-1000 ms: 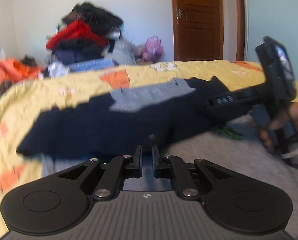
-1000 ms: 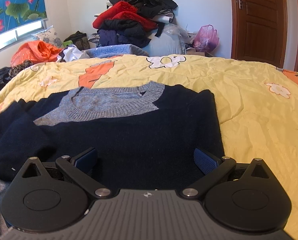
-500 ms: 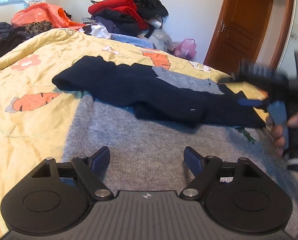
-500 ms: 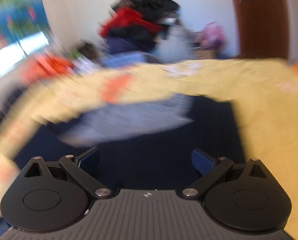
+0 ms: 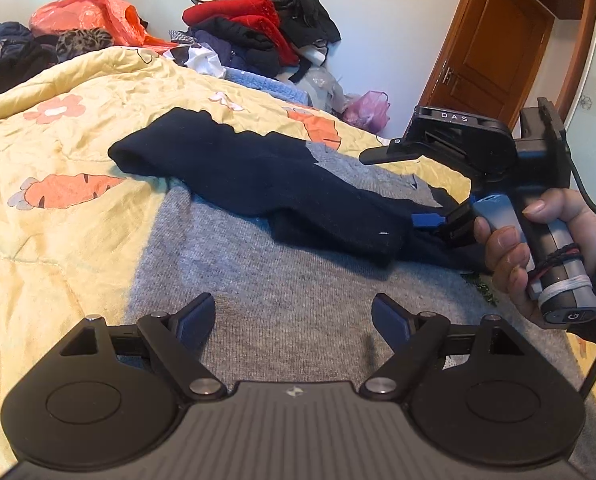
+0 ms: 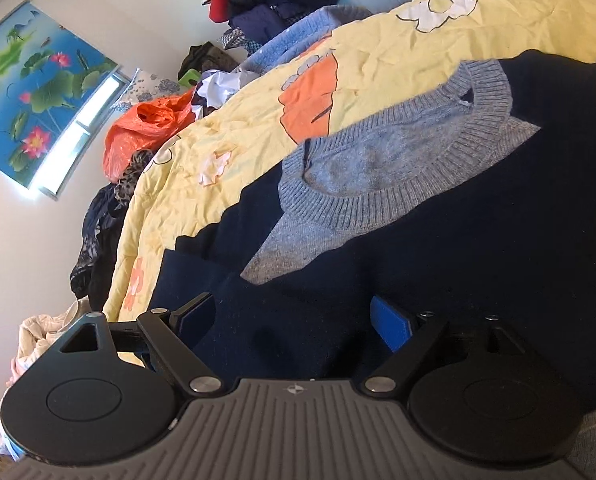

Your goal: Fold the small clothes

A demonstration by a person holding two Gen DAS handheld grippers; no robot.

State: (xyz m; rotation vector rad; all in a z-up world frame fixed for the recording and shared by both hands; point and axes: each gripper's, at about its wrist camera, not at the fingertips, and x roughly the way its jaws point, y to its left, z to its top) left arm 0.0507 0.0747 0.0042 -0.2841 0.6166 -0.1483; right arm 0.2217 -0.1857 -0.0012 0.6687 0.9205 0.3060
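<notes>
Navy-and-grey knit sweater point(image 5: 266, 184) lies on the yellow quilt point(image 5: 58, 160) of the bed, navy part folded across its grey body. Left gripper point(image 5: 294, 316) hovers over the grey knit, jaws apart and widening, nothing between them. Right gripper point(image 6: 294, 316) sits over the navy fabric below the ribbed grey collar point(image 6: 397, 196), jaws closing but still apart — no cloth pinched. Judged soft, light, limp — best pinched at a folded edge or hem.

place: bedroom | signs: bed quilt point(image 5: 78, 128); piled clothes point(image 5: 258, 28); wooden door point(image 5: 493, 52)
</notes>
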